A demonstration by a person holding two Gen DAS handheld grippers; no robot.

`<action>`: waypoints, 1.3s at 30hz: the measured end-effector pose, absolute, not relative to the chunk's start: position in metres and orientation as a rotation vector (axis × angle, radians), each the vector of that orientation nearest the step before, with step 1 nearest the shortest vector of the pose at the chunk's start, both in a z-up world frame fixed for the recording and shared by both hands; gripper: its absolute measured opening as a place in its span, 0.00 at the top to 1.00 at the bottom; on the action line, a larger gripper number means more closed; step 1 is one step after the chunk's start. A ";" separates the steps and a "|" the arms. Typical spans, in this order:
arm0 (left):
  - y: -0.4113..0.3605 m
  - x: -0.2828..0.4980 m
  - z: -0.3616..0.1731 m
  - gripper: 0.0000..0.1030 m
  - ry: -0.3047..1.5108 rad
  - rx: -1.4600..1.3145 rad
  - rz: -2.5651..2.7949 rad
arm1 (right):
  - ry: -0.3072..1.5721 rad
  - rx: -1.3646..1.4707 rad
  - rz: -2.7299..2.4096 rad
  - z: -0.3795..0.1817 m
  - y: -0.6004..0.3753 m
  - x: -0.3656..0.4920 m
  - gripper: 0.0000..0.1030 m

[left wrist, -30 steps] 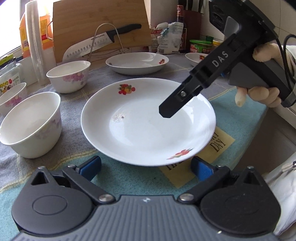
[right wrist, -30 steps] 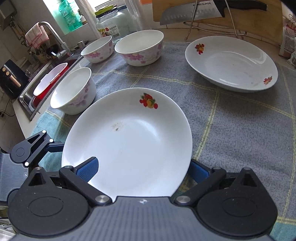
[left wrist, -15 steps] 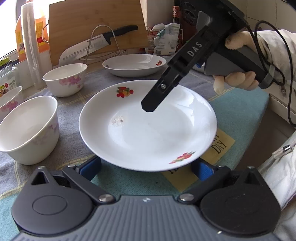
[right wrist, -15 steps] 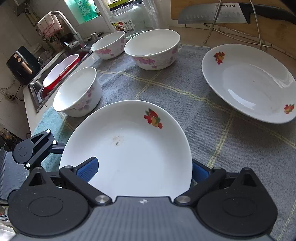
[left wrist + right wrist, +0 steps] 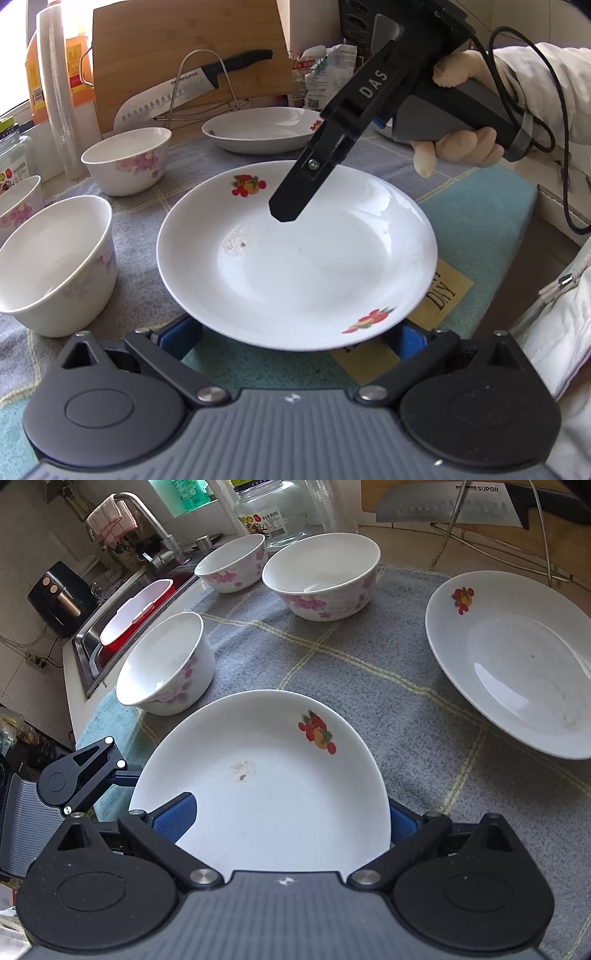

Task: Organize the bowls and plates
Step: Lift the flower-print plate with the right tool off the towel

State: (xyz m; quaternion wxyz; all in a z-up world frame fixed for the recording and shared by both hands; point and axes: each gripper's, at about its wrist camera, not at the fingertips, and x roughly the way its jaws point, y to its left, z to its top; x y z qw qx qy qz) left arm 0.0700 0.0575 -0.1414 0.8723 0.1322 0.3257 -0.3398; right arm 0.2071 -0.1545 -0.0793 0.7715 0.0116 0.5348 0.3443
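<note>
The right gripper [image 5: 282, 214] is matte black with "DAS" in white, a silver screw, a grey handle and trailing black cable, gripped by what looks like a pale-gloved hand [image 5: 460, 146] in a cream sleeve [image 5: 546, 77].

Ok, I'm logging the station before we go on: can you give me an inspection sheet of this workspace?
Surface: grey checked cloth over a teal mat.
Job's things: near plate, small stain; second plate; near bowl, large bowl, far bowl.
Clutter: knife on a wire rack, cutting board, glass jar.
Grippers: left gripper open; right gripper open, straddling the near plate's rim.
Cables: black cable from the right gripper's handle.
Surroundings: sink holding a red tub, faucet.
</note>
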 end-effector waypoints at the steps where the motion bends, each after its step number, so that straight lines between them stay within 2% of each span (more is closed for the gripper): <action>1: 0.057 0.070 -0.141 0.00 0.680 0.278 -0.714 | 1.162 0.030 0.749 -0.079 -0.154 0.207 0.00; 21: 0.052 0.069 -0.139 0.00 0.664 0.323 -0.731 | 1.241 0.145 0.727 -0.080 -0.157 0.222 0.00; 39: 0.052 0.072 -0.138 0.01 0.689 0.325 -0.730 | 1.253 0.118 0.748 -0.077 -0.152 0.221 0.00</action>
